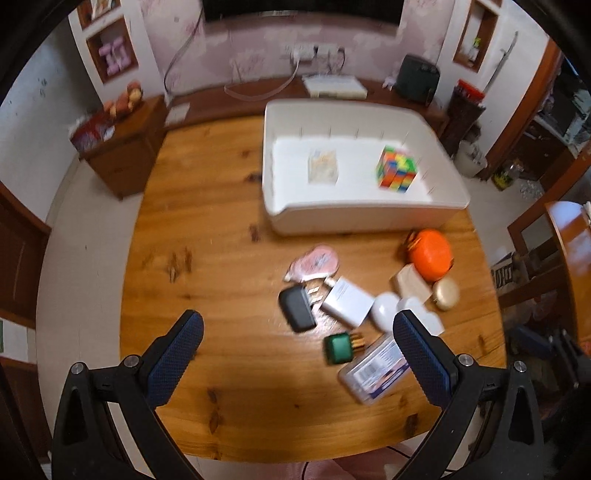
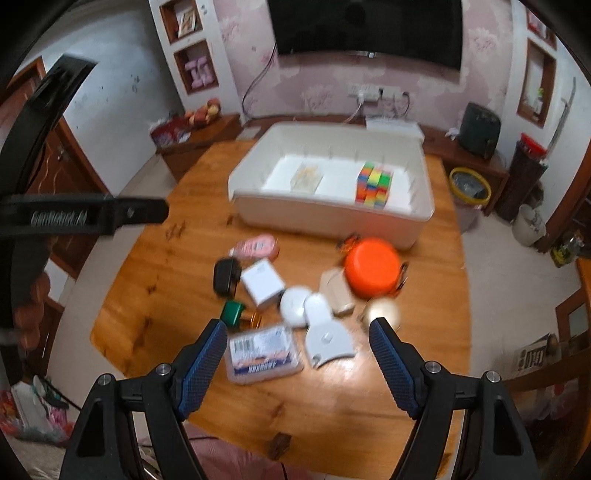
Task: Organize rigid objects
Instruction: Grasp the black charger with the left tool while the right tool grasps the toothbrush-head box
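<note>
Wall-mounted television, wooden side cabinet, yellow-rimmed bin on floor.

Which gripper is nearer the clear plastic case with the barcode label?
Right. The right gripper hangs directly over the clear plastic case; the left gripper sits off to its side, only its right finger overlapping it.

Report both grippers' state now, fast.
Left gripper: open, holding nothing.
Right gripper: open, holding nothing.
</note>
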